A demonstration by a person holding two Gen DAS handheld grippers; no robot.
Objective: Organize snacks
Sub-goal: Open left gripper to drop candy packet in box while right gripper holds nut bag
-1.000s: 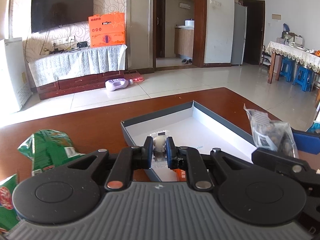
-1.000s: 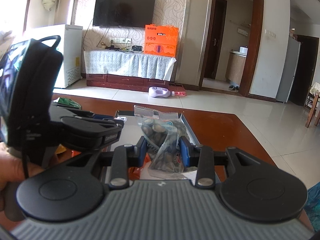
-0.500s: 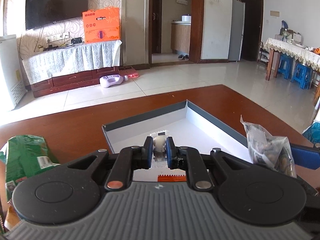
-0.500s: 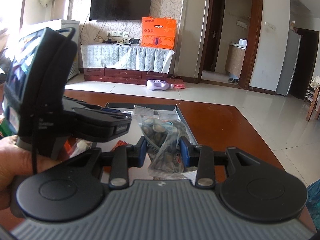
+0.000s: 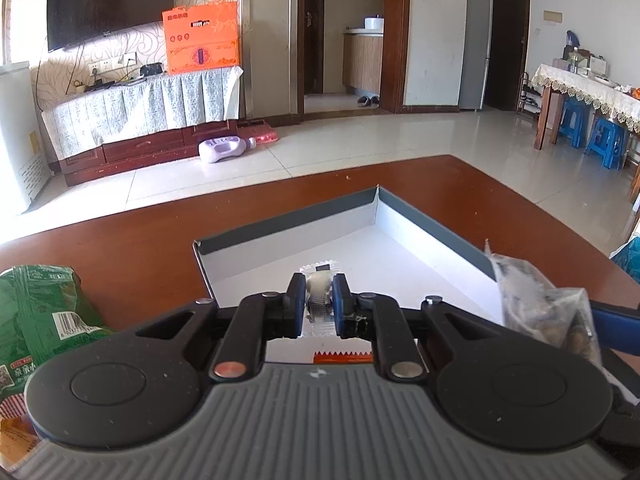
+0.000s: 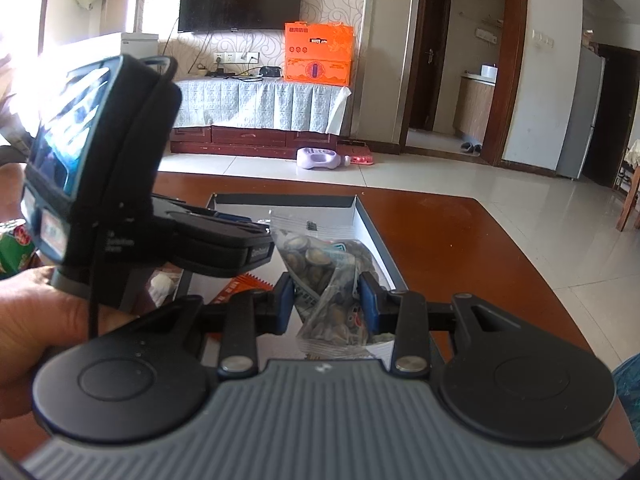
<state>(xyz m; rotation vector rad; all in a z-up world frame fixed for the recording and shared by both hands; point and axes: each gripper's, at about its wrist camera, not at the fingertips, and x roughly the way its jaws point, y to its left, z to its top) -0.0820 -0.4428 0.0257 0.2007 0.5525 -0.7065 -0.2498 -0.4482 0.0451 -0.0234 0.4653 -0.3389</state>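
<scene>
A shallow grey box with a white inside (image 5: 420,220) (image 6: 372,232) lies open on the brown table. My left gripper (image 5: 319,300) is shut on a small clear snack packet (image 5: 319,292) and holds it over the box's near part. In the right wrist view my right gripper (image 6: 326,304) is shut on a clear bag of round brown snacks (image 6: 328,280), above the box's near right corner. That bag (image 5: 540,300) also shows at the right of the left wrist view. An orange packet (image 5: 342,357) (image 6: 240,286) lies in the box under the grippers.
A green snack bag (image 5: 44,312) lies on the table left of the box. A hand (image 6: 36,320) holds the left gripper's black body (image 6: 100,184), which fills the left of the right wrist view. The table's far edge (image 5: 280,188) drops to tiled floor.
The left gripper has slid leftwards over the box with its packet, so the box sits further right in its view. The right gripper with its bag has edged nearer the box.
</scene>
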